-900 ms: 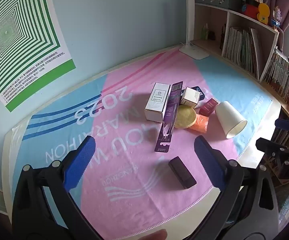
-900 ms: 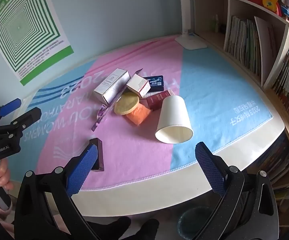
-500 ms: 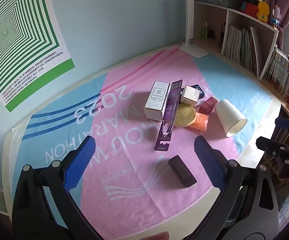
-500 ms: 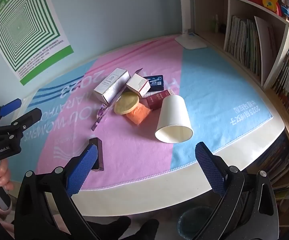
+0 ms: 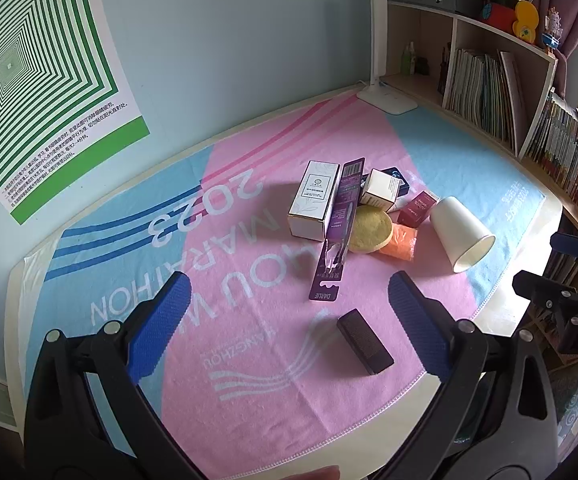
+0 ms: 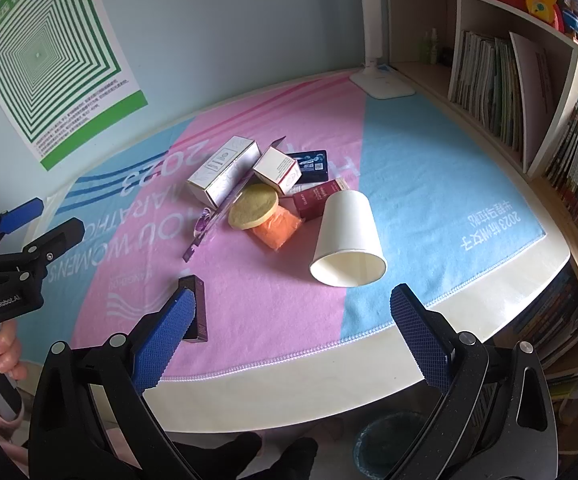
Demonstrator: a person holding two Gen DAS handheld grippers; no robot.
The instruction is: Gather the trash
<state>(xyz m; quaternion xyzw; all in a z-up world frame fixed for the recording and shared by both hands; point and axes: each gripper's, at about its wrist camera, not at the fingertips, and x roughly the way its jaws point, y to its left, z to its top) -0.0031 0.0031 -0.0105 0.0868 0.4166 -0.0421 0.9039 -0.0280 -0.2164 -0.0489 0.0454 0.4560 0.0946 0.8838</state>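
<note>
The table, under its pink and blue cloth, looks unchanged from a moment ago; only the left view has crept slightly. A bin below the table edge is half hidden by the right gripper. The trash sits mid-cloth: paper cup on its side, white box, purple card, dark box apart, nearer. The left gripper and the right one hover wide, empty.
</note>
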